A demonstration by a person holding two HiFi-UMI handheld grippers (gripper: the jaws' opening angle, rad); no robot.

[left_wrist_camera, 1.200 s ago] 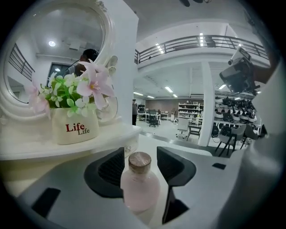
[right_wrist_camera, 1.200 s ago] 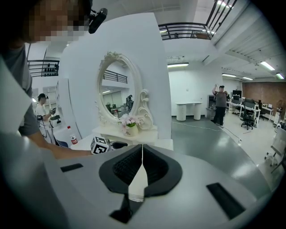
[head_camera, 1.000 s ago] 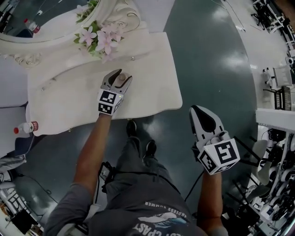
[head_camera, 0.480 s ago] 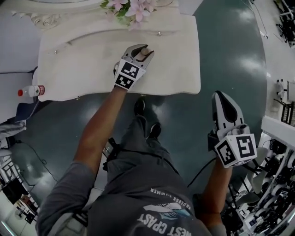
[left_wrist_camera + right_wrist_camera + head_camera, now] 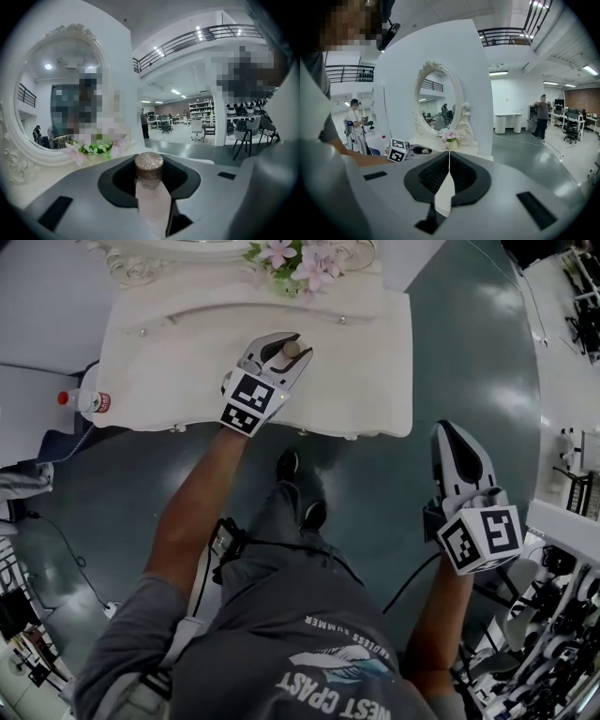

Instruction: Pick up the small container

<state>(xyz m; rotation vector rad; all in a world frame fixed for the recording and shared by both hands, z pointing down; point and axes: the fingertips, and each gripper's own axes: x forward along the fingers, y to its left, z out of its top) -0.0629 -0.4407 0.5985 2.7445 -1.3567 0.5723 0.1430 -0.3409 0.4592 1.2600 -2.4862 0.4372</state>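
The small container (image 5: 292, 349) is a pale little bottle with a round brown cap. It stands between the jaws of my left gripper (image 5: 284, 341) over the white vanity table (image 5: 375, 381). In the left gripper view the brown cap (image 5: 149, 164) pokes up between the two jaws, which press on the body below it. My right gripper (image 5: 451, 434) hangs over the dark floor to the right of the table, its jaws closed together with nothing in them (image 5: 449, 157).
Pink flowers (image 5: 305, 259) sit at the table's back edge below an ornate white mirror (image 5: 440, 105). A red-capped bottle (image 5: 86, 401) stands off the table's left end. My legs and feet are right at the table's front edge. Lab equipment crowds the far right.
The left jaws stood wide around the container a second ago and now grip it. The head view has shifted, so the table lies higher in the picture. The right gripper has hardly moved.
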